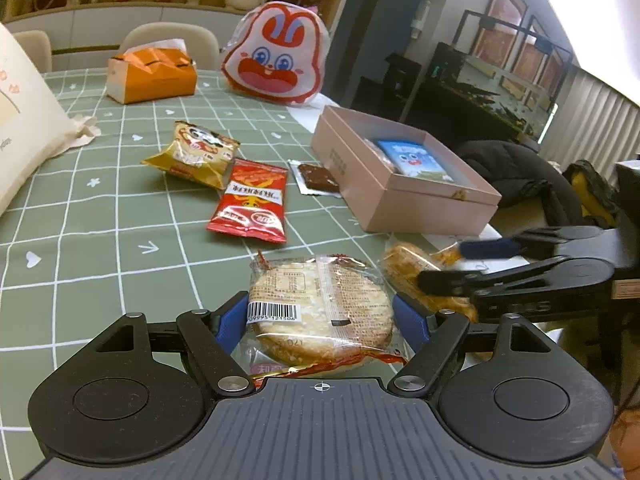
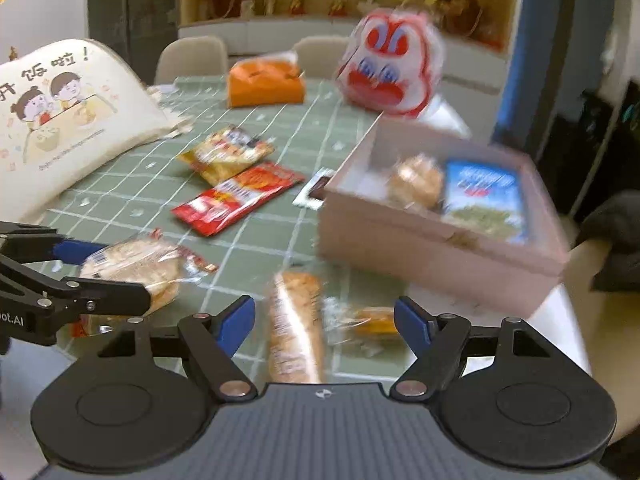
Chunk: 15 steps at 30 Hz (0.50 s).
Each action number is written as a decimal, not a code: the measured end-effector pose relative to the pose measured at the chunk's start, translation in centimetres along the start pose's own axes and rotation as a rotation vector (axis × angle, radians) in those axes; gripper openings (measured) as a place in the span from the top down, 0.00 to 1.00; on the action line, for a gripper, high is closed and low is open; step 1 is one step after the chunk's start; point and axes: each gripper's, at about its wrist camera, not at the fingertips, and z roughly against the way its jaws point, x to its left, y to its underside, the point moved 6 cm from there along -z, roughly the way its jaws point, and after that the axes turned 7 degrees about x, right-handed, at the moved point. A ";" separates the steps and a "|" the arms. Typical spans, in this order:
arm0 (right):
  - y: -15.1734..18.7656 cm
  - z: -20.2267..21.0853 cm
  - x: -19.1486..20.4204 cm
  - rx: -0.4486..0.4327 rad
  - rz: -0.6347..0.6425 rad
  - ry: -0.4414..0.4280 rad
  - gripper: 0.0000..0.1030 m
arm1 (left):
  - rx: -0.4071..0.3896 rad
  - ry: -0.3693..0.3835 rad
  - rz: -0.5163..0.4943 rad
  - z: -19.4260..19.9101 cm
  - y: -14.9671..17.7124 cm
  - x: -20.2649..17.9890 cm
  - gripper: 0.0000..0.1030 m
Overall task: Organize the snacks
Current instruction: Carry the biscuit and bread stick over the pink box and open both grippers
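My left gripper [image 1: 318,314] has its blue pads against both sides of a round rice cracker in clear wrap [image 1: 320,308]; the cracker also shows in the right wrist view [image 2: 132,266]. My right gripper [image 2: 324,316] is open around a second wrapped cracker [image 2: 296,328] that stands on edge; it also shows in the left wrist view [image 1: 412,276]. The pink box [image 1: 404,200] holds a blue packet [image 1: 414,158] and a round snack [image 2: 416,182]. A red packet [image 1: 252,202], a yellow packet [image 1: 196,154] and a brown bar [image 1: 318,178] lie on the green tablecloth.
A rabbit-face bag [image 1: 276,54] and an orange tissue box [image 1: 154,74] stand at the far side. A cream cloth bag [image 2: 60,120] lies at the left. Chairs stand behind the table. The table edge runs just right of the pink box.
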 end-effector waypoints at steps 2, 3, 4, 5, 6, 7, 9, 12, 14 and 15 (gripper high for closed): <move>0.1 -1.2 0.3 0.044 -0.004 -0.026 0.45 | 0.006 -0.003 -0.012 0.0 0.2 -0.2 0.20; 0.2 -1.8 0.5 0.061 -0.003 -0.029 0.54 | 0.011 -0.006 -0.022 0.0 0.3 -0.4 0.20; 0.4 -2.1 0.7 0.073 0.001 -0.032 0.66 | 0.017 -0.009 -0.034 0.0 0.4 -0.7 0.20; 0.6 -2.4 0.8 0.089 0.005 -0.043 0.69 | 0.021 -0.012 -0.051 0.2 0.5 -1.0 0.20; 0.8 -2.4 0.8 0.098 0.006 -0.055 0.70 | 0.019 -0.013 -0.066 0.4 0.5 -1.3 0.20; 1.0 -2.0 0.8 0.094 0.007 -0.053 0.71 | 0.013 -0.008 -0.079 0.7 0.5 -1.7 0.20; 1.0 -0.4 0.3 0.074 0.007 -0.051 0.71 | -0.009 0.022 -0.107 1.7 -0.3 -2.9 0.20; -0.5 4.3 -2.0 -0.017 -0.061 -0.056 0.71 | -0.089 0.046 -0.168 4.0 -3.4 -5.0 0.20; -2.9 8.6 -4.0 -0.116 -0.107 -0.052 0.71 | -0.186 0.035 -0.224 5.9 -6.8 -6.8 0.20; -4.4 10.9 -5.0 -0.173 -0.124 -0.041 0.71 | -0.239 0.035 -0.251 6.7 -8.6 -7.6 0.20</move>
